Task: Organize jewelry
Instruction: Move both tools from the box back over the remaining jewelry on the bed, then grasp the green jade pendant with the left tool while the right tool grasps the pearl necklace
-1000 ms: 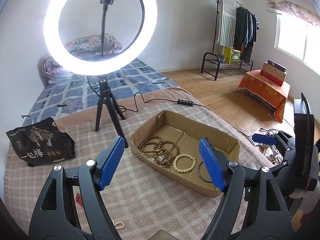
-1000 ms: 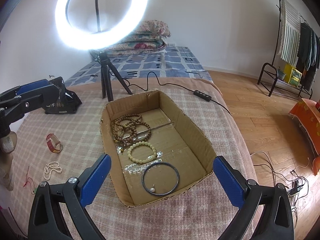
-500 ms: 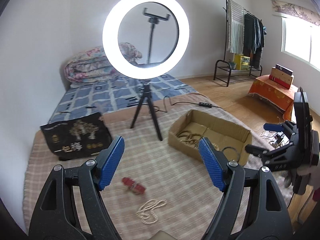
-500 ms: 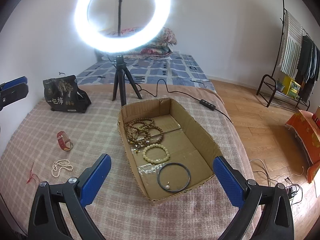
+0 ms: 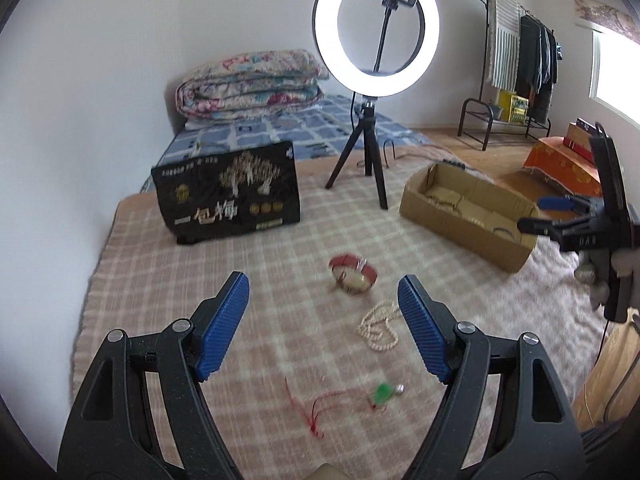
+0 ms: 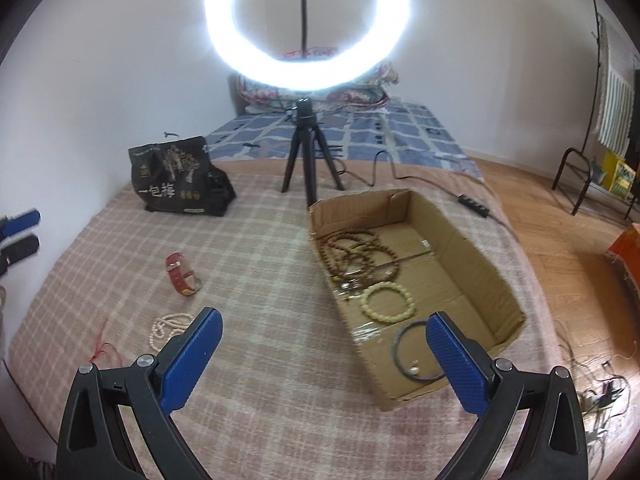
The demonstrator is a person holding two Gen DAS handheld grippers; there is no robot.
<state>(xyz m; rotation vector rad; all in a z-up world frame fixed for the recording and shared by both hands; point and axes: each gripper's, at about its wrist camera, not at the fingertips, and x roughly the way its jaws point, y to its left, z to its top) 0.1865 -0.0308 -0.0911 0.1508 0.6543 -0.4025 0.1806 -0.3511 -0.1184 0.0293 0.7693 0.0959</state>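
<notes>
White pearl necklace (image 5: pixel 379 327) lies at two o'clock between the left gripper's (image 5: pixel 323 322) wide-apart, empty jaws; right gripper (image 6: pixel 324 356) likewise gapes; black bag (image 5: pixel 228 194) reads "一包梅".

The left wrist camera looked down along its gripper (image 5: pixel 322 324) over the checked blanket (image 5: pixel 248 280), from nearer the wall. The right wrist camera, beside it, faced the cardboard box (image 6: pixel 472 264) at close range. Both views shared the ring light (image 5: pixel 376 26), black bag (image 5: pixel 228 192) and red watch (image 6: pixel 182 274).
</notes>
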